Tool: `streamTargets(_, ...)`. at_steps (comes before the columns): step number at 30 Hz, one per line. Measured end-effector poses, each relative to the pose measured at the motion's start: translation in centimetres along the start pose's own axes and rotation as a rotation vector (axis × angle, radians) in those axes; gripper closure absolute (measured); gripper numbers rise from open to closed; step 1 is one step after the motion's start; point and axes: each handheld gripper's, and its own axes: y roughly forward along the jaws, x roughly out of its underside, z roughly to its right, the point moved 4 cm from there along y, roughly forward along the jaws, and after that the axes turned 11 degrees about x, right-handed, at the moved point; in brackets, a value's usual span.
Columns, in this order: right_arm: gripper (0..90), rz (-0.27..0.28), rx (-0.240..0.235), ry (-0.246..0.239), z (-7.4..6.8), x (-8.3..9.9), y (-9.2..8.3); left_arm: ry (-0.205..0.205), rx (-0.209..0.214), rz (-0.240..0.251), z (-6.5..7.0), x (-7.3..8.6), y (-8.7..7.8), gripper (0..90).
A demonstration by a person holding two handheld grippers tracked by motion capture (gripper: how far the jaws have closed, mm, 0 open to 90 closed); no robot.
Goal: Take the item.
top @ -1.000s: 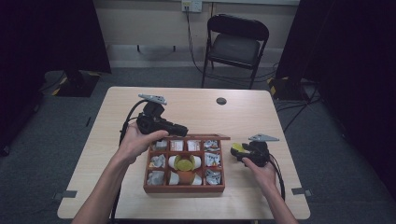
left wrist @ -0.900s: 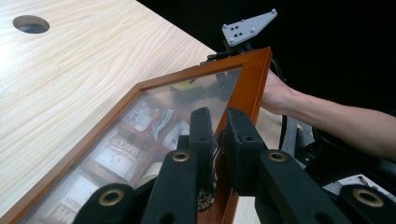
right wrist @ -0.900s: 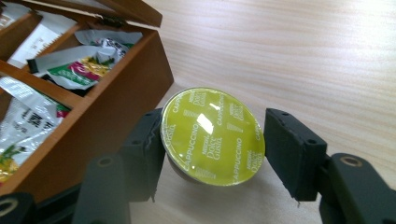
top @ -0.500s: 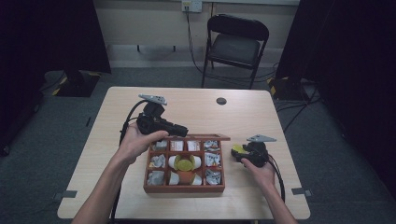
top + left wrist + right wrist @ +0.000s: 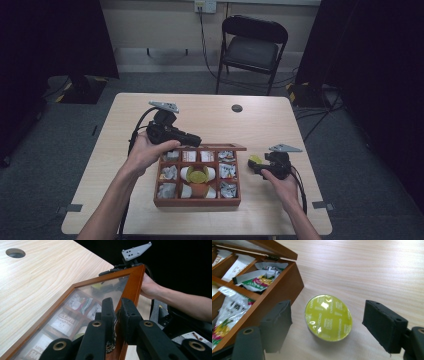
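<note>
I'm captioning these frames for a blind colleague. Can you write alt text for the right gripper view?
A round yellow-green coffee capsule lies foil-up on the pale wooden table, between the open black jaws of the right gripper, which have just been opening and do not touch it. At left stands the wooden box, lid raised, its compartments holding sachets.

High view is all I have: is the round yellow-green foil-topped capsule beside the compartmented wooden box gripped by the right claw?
Observer: No. The right claw has just been opening; the capsule lies foil-up on the table between its pads, untouched.
Operator: What is the left claw doing?
Observer: The left claw is shut on the frame of the glass-paned wooden lid, holding it raised.
</note>
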Motion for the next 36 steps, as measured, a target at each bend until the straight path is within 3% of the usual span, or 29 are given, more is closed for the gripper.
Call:
streamTargets(5,20.7,-0.019,-0.003,-0.060,-0.5,0.6,-1.5,-0.003,0.000,0.000,0.0,0.0,0.0,81.7)
streamTargets(10,20.9,-0.023,0.012,-0.069,0.2,2.0,-2.6,-0.008,0.005,-0.011,0.0,0.0,0.1,81.7)
streamTargets(21,21.6,-0.111,0.061,-0.112,0.9,4.8,-1.3,-0.036,-0.002,-0.031,0.4,0.4,0.3,81.4)
streamTargets(27,20.4,-0.085,0.091,-0.127,0.8,5.1,-1.1,-0.039,0.000,-0.057,0.6,0.7,0.5,81.4)
streamTargets(36,19.3,-0.055,0.090,-0.125,0.9,5.3,-1.0,-0.037,-0.006,-0.066,0.8,1.0,0.7,81.3)
